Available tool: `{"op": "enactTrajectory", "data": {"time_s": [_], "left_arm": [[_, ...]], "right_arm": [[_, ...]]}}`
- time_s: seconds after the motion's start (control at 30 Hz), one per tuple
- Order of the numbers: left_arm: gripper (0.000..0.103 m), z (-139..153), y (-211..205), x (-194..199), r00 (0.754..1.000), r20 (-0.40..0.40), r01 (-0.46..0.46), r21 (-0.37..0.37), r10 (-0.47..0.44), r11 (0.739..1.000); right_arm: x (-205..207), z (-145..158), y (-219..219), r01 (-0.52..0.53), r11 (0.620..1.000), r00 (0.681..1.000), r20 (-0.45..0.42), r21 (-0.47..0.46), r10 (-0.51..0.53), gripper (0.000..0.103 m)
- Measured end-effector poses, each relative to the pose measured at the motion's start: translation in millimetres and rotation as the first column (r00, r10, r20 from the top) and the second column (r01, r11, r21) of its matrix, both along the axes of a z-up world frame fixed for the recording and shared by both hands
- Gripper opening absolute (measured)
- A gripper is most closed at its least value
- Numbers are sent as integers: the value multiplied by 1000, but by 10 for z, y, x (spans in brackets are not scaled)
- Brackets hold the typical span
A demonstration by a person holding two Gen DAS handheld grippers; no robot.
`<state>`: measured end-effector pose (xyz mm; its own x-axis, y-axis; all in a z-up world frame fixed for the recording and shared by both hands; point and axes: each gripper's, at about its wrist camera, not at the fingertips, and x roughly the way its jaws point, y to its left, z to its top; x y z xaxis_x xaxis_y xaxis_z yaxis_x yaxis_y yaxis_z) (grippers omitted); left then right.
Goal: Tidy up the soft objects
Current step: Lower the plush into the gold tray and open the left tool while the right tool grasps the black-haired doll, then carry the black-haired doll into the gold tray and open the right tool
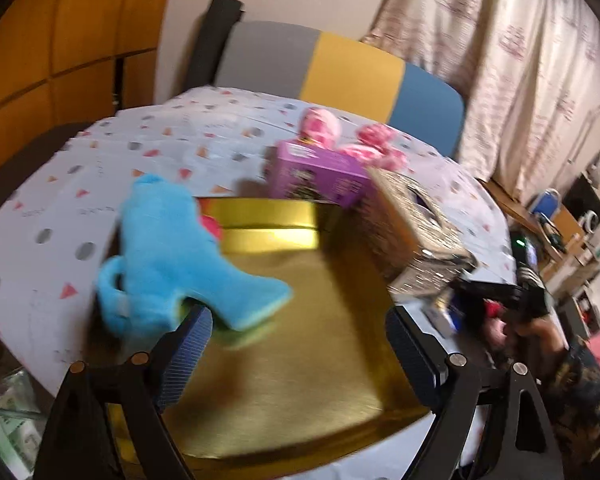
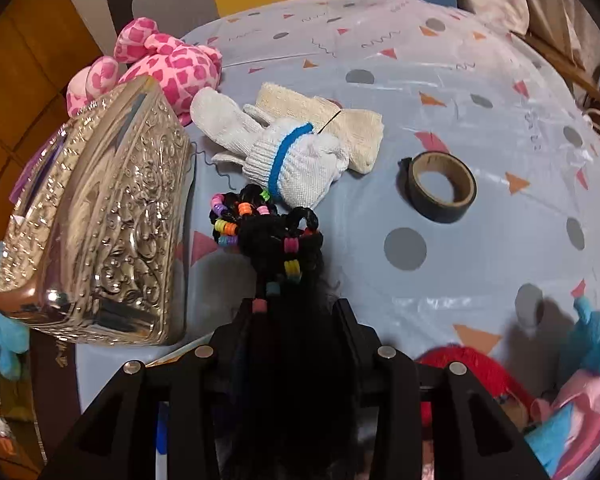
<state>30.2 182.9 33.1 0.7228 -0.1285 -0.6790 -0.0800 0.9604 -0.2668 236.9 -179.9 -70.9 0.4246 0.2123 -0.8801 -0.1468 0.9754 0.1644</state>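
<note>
My left gripper (image 1: 296,332) is open above a gold box lid (image 1: 284,344). A blue plush toy (image 1: 168,256) rests against its left finger (image 1: 188,348), loose on the lid's left edge. My right gripper (image 2: 296,312) is shut on a black braided hairpiece with coloured beads (image 2: 268,232) and holds it over the table. Ahead of it lie white knit gloves with a blue band (image 2: 276,148) on a cream cloth (image 2: 340,120). A pink spotted plush (image 2: 164,64) lies at the back left; it also shows in the left wrist view (image 1: 340,136).
An embossed silver box (image 2: 108,220) stands left of the right gripper. A tape roll (image 2: 440,184) lies to the right. A purple box (image 1: 316,176) stands behind the gold lid. Red, pink and blue soft things (image 2: 540,392) lie at the lower right. A chair (image 1: 340,64) stands behind the table.
</note>
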Motion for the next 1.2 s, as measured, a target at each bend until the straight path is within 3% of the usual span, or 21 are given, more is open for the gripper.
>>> {"op": "enactTrajectory", "data": {"time_s": [0.1, 0.13, 0.2, 0.37, 0.57, 0.8, 1.03, 1.2], "left_arm": [[89, -18, -195, 15, 999, 2, 41, 1, -41, 999], [89, -20, -249, 12, 999, 3, 49, 6, -49, 999], [89, -26, -327, -3, 999, 5, 50, 22, -50, 999], [89, -34, -342, -77, 999, 15, 38, 78, -39, 996], [89, -126, -161, -107, 1000, -11, -5, 53, 6, 999], [89, -169, -79, -128, 999, -16, -27, 39, 27, 999], [90, -181, -29, -139, 998, -29, -49, 44, 50, 998], [90, -181, 70, -189, 998, -25, -65, 29, 66, 997]], "right_arm": [[-27, -22, 61, -21, 998, 999, 28, -57, 23, 33], [-35, -36, 91, -26, 997, 999, 37, -79, 29, 14], [-75, -7, 110, -24, 995, 999, 45, -98, 28, 11], [-248, 220, -2, 47, 996, 996, 79, -81, -41, 9], [-487, 617, -333, 143, 988, 982, 115, 60, -149, 9], [-947, 1126, -355, 107, 969, 971, 185, 222, -149, 9], [-1145, 1401, 598, -139, 948, 970, 233, 286, 72, 9], [-1114, 1210, 1500, -292, 923, 950, 186, 251, 250, 9]]}}
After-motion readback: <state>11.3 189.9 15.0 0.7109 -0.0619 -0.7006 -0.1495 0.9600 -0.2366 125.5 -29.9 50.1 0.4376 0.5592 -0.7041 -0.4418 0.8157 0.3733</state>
